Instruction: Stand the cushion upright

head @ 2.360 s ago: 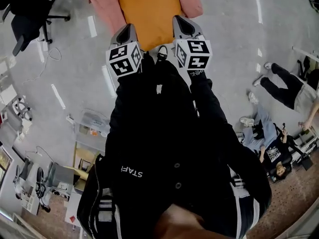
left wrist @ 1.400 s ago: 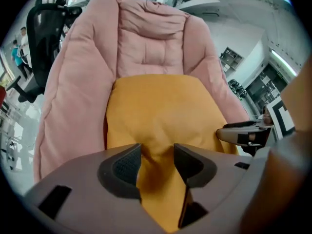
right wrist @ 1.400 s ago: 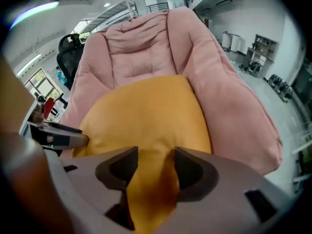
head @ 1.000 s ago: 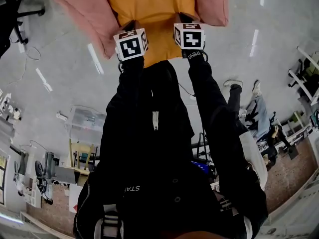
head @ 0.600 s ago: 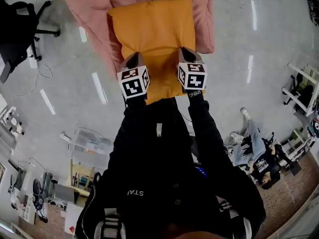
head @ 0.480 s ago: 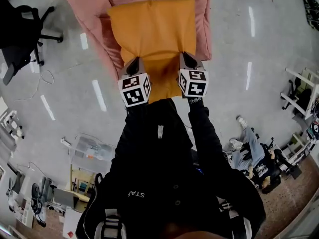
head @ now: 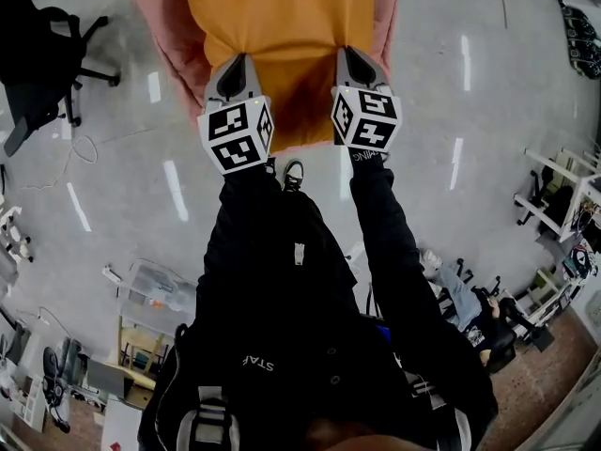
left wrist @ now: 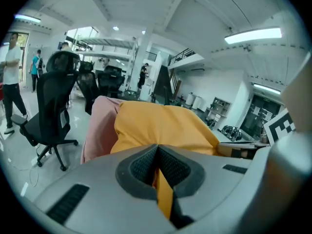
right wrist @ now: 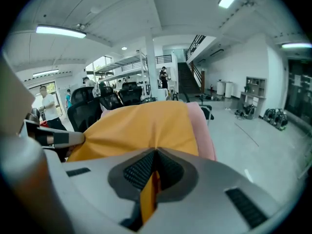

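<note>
Against the pink pad (head: 167,28), we hold the orange cushion (head: 282,17) by its near edge, left gripper (head: 238,61) and right gripper (head: 349,56) each clamped tight on fabric, long axis running straight ahead of both jaws.

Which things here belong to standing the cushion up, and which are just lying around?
In the job: orange cushion; left gripper and right gripper, both shut on its near edge; pink padded seat.
Lying about: black office chair, clear plastic box, floor cable.
</note>
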